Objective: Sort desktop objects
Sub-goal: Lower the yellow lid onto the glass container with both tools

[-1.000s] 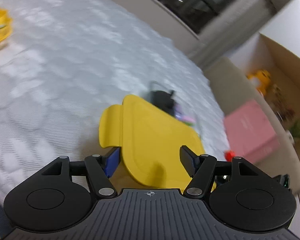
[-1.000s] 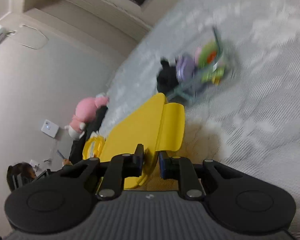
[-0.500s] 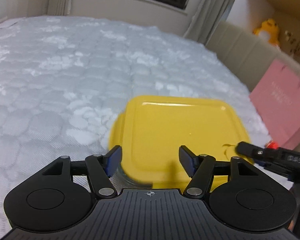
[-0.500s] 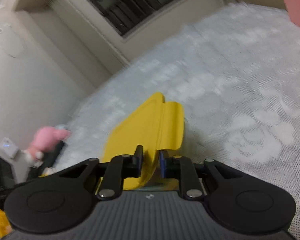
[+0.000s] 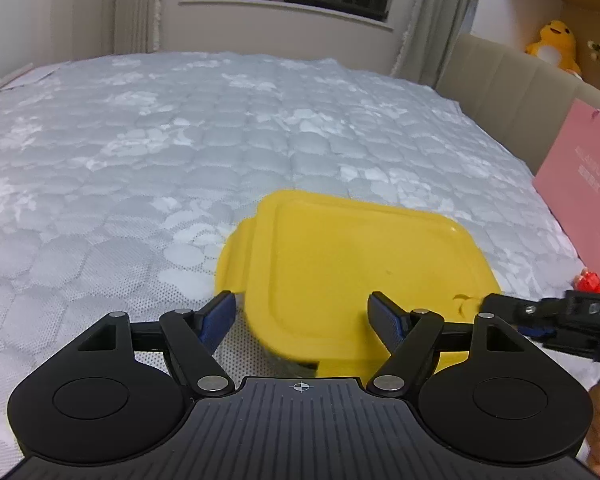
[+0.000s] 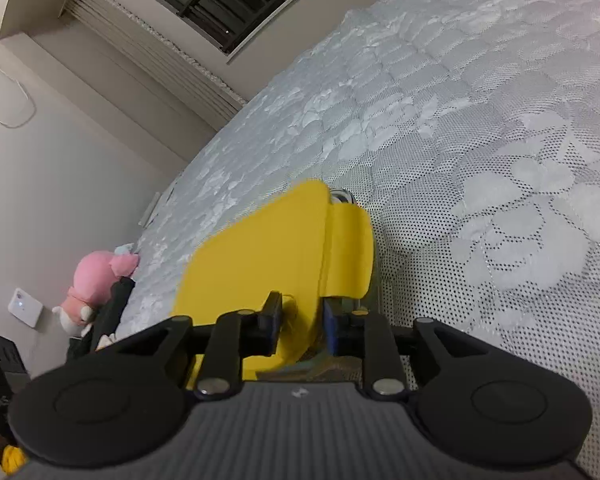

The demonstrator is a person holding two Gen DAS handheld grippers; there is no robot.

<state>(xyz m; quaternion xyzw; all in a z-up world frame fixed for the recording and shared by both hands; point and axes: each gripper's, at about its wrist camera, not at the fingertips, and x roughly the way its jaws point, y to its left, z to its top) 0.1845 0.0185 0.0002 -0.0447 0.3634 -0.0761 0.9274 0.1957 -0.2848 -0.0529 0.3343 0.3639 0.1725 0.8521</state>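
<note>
The right gripper (image 6: pixel 299 316) has its jaws pinching the near edge of a yellow lid (image 5: pixel 364 276), which sits on a clear container (image 6: pixel 342 197) of which only a little shows under the lid's far corner. The left gripper (image 5: pixel 302 314) has its jaws spread wide, one on each side of the lid's near left part, not touching it. The lid with its side flap (image 6: pixel 350 256) is at the near right part of the bed (image 5: pixel 180 152), on a grey quilted cover. Farther away, a pink bag (image 5: pixel 584 200) stands at the bed's right side and a pink plush toy (image 6: pixel 100 276) lies at its left edge.
</note>
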